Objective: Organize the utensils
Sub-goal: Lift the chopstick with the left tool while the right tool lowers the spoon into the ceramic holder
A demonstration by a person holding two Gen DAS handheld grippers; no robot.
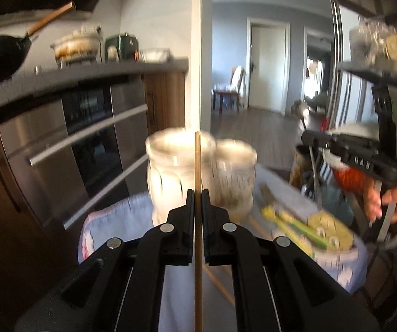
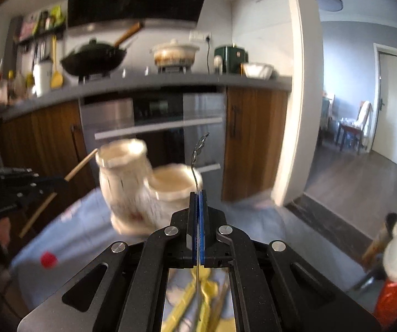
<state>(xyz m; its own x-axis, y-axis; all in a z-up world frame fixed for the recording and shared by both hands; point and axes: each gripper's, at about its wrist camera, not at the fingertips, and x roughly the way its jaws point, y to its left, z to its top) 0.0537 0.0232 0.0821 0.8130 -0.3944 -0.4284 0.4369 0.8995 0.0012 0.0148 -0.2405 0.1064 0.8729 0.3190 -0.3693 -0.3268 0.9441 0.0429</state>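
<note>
My left gripper point(image 1: 197, 193) is shut on a wooden chopstick point(image 1: 197, 160) that stands upright in front of two joined white utensil jars, a tall one point(image 1: 170, 171) and a short one point(image 1: 234, 174). My right gripper point(image 2: 197, 195) is shut on a metal fork point(image 2: 197, 157), held edge-on, tines up, just right of the short jar point(image 2: 175, 191). The tall jar point(image 2: 123, 177) stands to its left. The right gripper point(image 1: 317, 141) shows at the right of the left wrist view. The left gripper point(image 2: 57, 179) with its chopstick point(image 2: 79, 167) shows at the left of the right wrist view.
The jars stand on a light blue cloth point(image 1: 115, 221) over a table. Yellow and green utensils point(image 1: 295, 224) and another chopstick point(image 1: 217, 282) lie on it. An oven point(image 2: 154, 127) and wood cabinets point(image 2: 251, 138) stand behind, under a counter with a wok point(image 2: 93, 58).
</note>
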